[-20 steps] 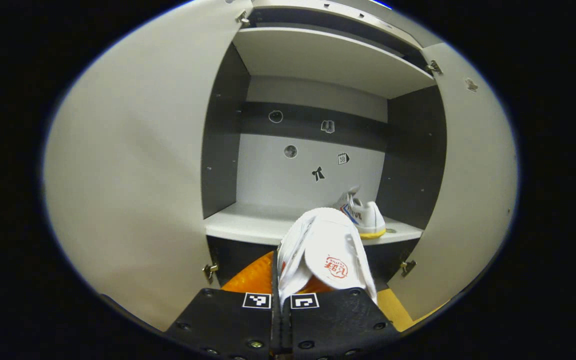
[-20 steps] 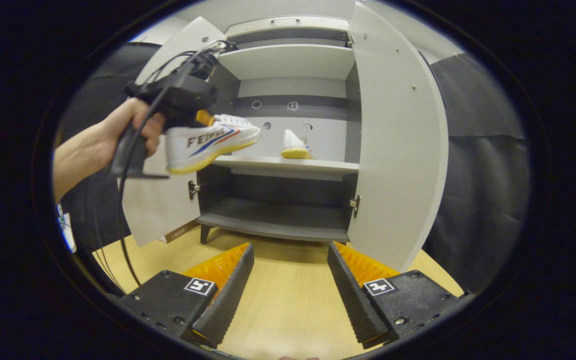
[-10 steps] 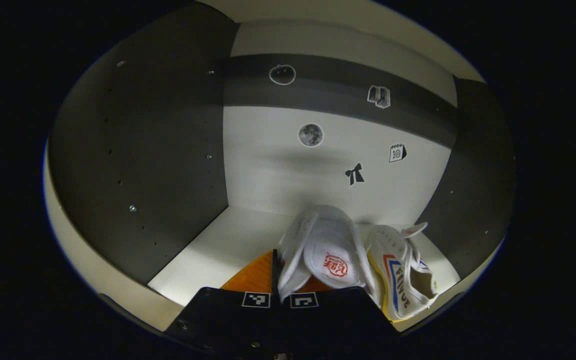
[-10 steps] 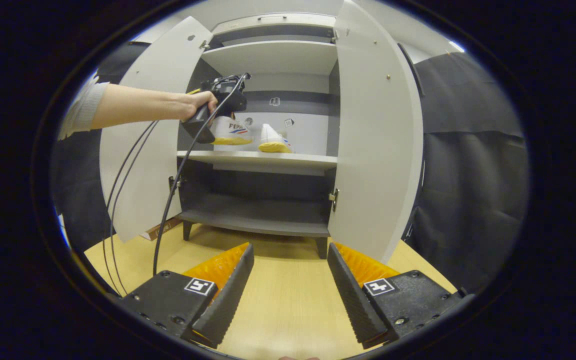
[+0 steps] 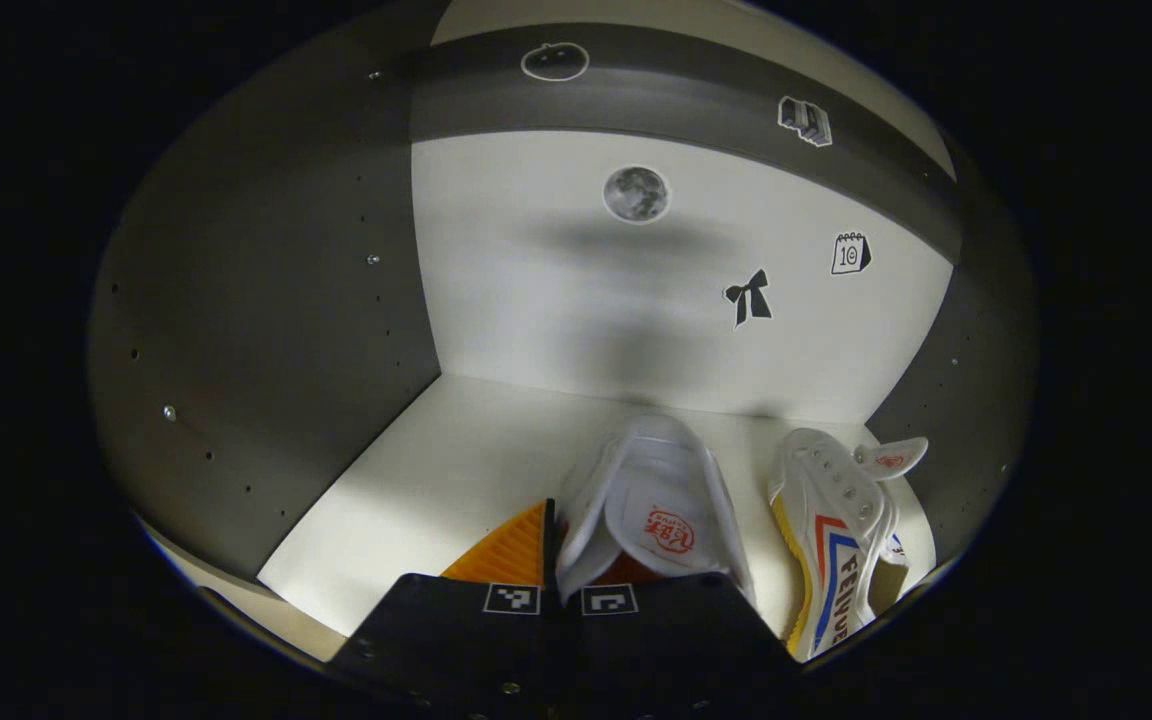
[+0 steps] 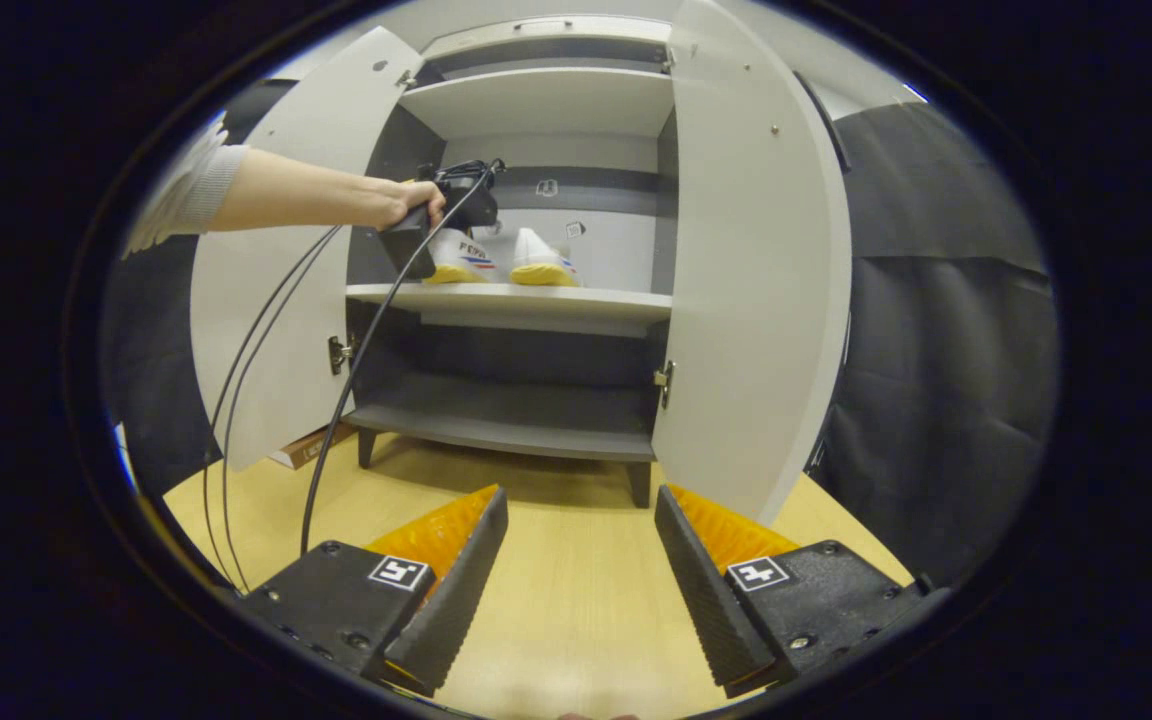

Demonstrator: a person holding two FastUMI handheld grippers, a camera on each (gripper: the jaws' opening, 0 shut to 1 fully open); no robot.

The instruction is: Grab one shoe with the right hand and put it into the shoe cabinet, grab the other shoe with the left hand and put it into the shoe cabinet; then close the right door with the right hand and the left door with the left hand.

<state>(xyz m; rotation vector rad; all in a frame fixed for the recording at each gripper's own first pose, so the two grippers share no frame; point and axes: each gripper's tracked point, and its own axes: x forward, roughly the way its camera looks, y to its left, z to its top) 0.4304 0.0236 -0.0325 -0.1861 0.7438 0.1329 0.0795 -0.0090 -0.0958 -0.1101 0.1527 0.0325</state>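
in the left gripper view the left gripper has its fingers clenched on the heel of the held shoe, which points straight ahead of the fingertips over the pale middle shelf; whether its sole touches the shelf i cannot tell. just beyond the fingers on their right side lies the other shoe, tipped on its side with the striped flank up, near the held shoe but apart from it. farther ahead the back panel carries small stickers, a moon and a bow among them. in the right gripper view the right gripper hangs released, its fingers spread wide with nothing between them, over a wooden floor. well ahead of the fingertips stands the shoe cabinet, with the left door and the right door both swung open. on the middle shelf the two shoes sit side by side, the held shoe at the left with a person's hand and the left gripper at its heel, the other shoe just beside it.
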